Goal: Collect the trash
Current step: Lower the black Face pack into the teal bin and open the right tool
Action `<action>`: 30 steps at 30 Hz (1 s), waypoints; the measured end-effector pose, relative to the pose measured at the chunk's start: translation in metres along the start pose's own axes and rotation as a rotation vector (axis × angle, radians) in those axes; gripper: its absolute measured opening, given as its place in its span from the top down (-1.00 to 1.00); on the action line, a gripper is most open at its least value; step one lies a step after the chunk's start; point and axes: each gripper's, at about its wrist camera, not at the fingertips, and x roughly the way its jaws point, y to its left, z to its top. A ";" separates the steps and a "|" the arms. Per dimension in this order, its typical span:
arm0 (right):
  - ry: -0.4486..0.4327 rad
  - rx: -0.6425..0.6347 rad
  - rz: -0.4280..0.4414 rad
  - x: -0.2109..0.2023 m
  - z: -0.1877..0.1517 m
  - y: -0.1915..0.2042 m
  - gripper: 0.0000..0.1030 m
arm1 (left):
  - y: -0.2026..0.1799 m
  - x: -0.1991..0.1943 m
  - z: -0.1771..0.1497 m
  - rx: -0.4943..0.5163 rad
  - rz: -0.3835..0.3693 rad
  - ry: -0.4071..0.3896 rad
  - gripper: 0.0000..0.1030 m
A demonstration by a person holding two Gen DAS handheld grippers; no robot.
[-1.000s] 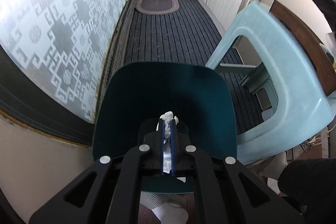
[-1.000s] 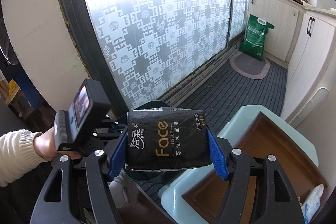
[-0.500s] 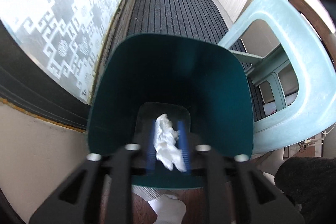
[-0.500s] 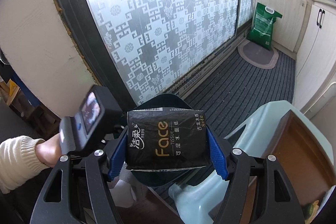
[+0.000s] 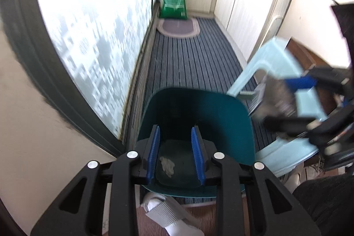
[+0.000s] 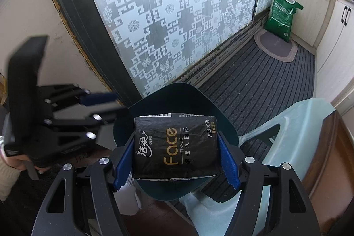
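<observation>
My left gripper (image 5: 175, 132) hangs over the dark teal bin (image 5: 199, 92). Its jaws stand apart and are closing, with nothing between them. A crumpled white tissue (image 5: 167, 164) lies on the bin's floor below. My right gripper (image 6: 176, 136) is shut on a black tissue pack (image 6: 176, 145) printed "Face", held just above the bin (image 6: 168, 92). In the left wrist view the right gripper (image 5: 287, 98) shows blurred at the right with the pack. In the right wrist view the left gripper (image 6: 99, 101) shows blurred at the left, held by a hand in a cream sleeve.
A pale blue plastic stool (image 5: 276, 63) stands right of the bin, against a brown wooden table (image 6: 331, 158). A frosted patterned sliding door (image 6: 177, 25) runs along the left. A green sack (image 5: 174, 1) and an oval mat (image 5: 178, 25) lie far down the striped carpet. A white slipper (image 5: 163, 211) lies before the bin.
The left gripper opened, dropped the tissue into the bin and lifted away. The right gripper came down toward the bin with the black pack still in its grip.
</observation>
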 end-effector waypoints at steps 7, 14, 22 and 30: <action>0.050 -0.008 0.002 0.032 -0.004 0.009 -0.36 | -0.003 -0.036 0.009 0.003 -0.006 -0.103 0.48; 0.120 0.001 0.004 0.074 -0.012 0.012 -0.36 | -0.002 -0.057 0.013 -0.011 -0.020 -0.154 0.48; 0.208 0.021 -0.003 0.119 -0.028 0.008 -0.37 | 0.001 -0.067 0.016 -0.015 -0.027 -0.189 0.48; 0.223 0.027 -0.008 0.127 -0.032 0.011 -0.49 | 0.005 -0.082 0.018 -0.033 -0.047 -0.227 0.46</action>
